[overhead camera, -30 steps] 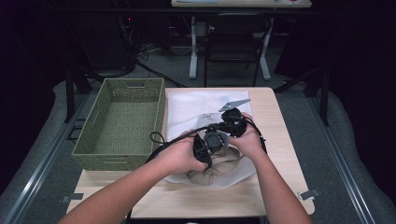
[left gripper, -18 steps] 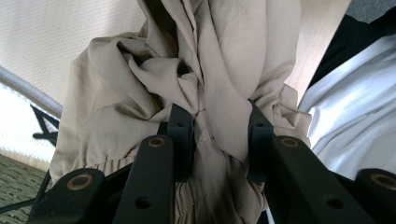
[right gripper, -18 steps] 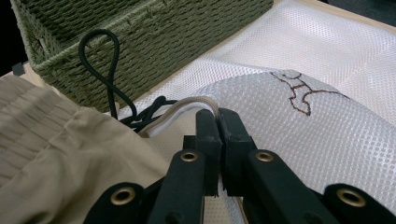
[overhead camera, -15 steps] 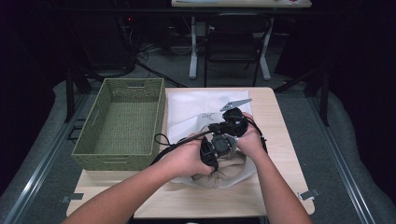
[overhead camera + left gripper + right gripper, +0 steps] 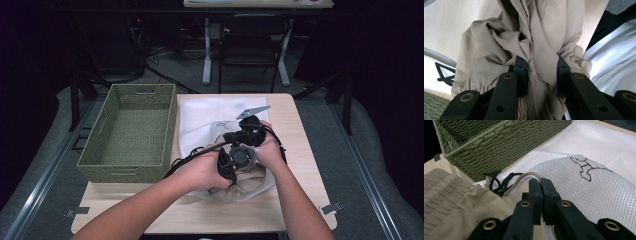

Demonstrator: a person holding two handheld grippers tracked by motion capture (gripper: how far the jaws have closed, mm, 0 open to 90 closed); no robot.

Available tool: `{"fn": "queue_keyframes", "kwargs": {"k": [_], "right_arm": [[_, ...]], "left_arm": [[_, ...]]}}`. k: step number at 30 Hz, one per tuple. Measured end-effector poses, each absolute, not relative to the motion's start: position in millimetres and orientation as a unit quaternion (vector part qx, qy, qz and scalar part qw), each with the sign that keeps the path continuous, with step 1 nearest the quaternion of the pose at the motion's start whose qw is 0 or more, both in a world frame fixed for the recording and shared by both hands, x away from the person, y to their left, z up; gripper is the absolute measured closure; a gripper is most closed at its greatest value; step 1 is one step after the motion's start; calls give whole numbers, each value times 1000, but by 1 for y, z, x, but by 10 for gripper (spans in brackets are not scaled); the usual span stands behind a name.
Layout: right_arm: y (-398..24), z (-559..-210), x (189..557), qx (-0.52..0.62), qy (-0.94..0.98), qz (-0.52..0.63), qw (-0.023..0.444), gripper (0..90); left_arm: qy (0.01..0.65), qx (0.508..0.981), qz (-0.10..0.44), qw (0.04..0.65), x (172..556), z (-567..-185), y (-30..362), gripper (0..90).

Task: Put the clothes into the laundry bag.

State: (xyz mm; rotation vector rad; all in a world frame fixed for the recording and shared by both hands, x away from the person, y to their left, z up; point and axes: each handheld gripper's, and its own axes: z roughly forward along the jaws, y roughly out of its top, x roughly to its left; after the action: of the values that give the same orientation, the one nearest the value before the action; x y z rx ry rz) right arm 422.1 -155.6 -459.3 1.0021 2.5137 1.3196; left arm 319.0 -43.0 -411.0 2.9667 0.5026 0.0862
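Tabletop point(image 5: 295, 200) seen from above, with both hand-held grippers working near its front edge, right of centre.

Left gripper point(image 5: 541, 67): jaws partly closed, clamped on a bunched fold of the beige garment point(image 5: 499, 47). The cloth fills the gap between the pads and spills out above and below them. In the high view this gripper point(image 5: 227, 165) sits in the person's left hand point(image 5: 202, 172), over the garment point(image 5: 245, 182).

Right gripper point(image 5: 541, 185): jaws pressed together, pinching the rim of the white mesh bag point(image 5: 579, 192) where its pale cord point(image 5: 524, 178) runs along the opening. A black drawstring point(image 5: 499, 182) lies knotted just left of the jaws. In the high view it point(image 5: 247, 135) is held by the right hand point(image 5: 267, 150), just behind the left gripper, the two nearly touching.

The mesh bag point(image 5: 210, 117) lies flat on the middle of the tabletop, reaching toward the back edge; brown stitching point(image 5: 584, 167) marks its upper face. The garment lies at the bag's front end, near the front edge, partly on the bag.

A green woven basket point(image 5: 130, 132) stands along the left edge, just beside the bag.
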Motion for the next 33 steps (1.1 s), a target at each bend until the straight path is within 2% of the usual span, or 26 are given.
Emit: {"fn": "queue_keyframes", "kwargs": {"k": [18,33], "right_arm": [[-162,-460,424,337,830,441,54,878],[-163,-459,423,333,832,442,49,878]], "left_arm": [[146,986,27,72,305,-394,-45,707],[170,982,14,87,330,-418,-39,707]]}}
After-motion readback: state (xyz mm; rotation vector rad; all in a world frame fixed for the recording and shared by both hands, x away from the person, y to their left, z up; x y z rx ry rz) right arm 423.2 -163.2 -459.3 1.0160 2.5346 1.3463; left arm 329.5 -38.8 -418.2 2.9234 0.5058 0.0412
